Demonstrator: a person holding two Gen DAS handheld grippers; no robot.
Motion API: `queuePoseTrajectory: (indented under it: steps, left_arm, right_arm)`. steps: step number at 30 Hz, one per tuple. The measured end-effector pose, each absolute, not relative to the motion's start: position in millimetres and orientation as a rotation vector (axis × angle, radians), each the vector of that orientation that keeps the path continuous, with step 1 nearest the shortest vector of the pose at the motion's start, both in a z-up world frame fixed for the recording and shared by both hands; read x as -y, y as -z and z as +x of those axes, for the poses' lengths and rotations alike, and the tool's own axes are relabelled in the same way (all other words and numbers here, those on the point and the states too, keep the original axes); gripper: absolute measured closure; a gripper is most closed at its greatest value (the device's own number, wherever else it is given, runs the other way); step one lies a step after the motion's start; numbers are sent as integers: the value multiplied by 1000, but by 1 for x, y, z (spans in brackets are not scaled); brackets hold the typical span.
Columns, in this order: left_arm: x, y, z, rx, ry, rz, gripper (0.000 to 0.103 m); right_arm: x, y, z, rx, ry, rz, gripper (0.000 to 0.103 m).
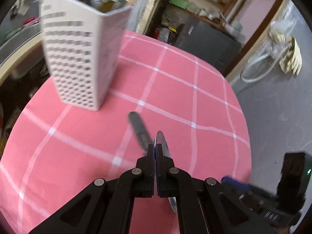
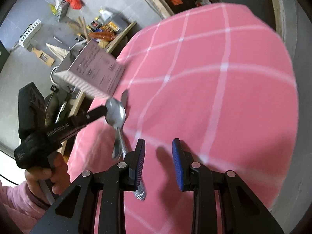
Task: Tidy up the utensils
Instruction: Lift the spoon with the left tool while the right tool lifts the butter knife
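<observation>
My left gripper (image 1: 155, 148) is shut on a steel spoon (image 1: 162, 142), gripping its bowl edge-on above the pink checked tablecloth (image 1: 195, 101). In the right wrist view the same spoon (image 2: 116, 115) hangs from the left gripper (image 2: 101, 110), its handle pointing down. A second utensil handle (image 1: 139, 127) lies on the cloth just ahead. The white perforated utensil holder (image 1: 78, 58) stands at the far left with utensils inside; it also shows in the right wrist view (image 2: 93, 72). My right gripper (image 2: 158, 146) is open and empty above the cloth.
The table's far and right edges drop to a grey floor (image 1: 273, 101). A dark cabinet (image 1: 210, 42) and shelves stand behind. Clutter and tools lie on the floor (image 2: 58, 19) beside the table. The right gripper body (image 1: 288, 187) is at the lower right.
</observation>
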State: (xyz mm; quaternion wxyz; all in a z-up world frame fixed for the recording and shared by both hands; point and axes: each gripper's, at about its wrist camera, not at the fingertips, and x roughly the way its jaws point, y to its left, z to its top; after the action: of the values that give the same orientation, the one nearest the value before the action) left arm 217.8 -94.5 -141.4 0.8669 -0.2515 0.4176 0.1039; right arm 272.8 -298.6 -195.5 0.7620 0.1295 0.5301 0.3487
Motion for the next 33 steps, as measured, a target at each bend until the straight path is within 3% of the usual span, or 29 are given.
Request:
queuePoseTrajectory:
  steps: [13,30,33]
  left_arm:
    - [54,155,153,-911,-313,-646,101]
    - [0,170,164,-954,-241,-677,100]
    - [-9,177,160,-942,-207,-771,100]
  right_arm:
    - [238,199,286,-1179,-805,172,77]
    - [165,196,335,-1306,-739,30,80]
    - [157,196,322,-1314,-726,-28,87]
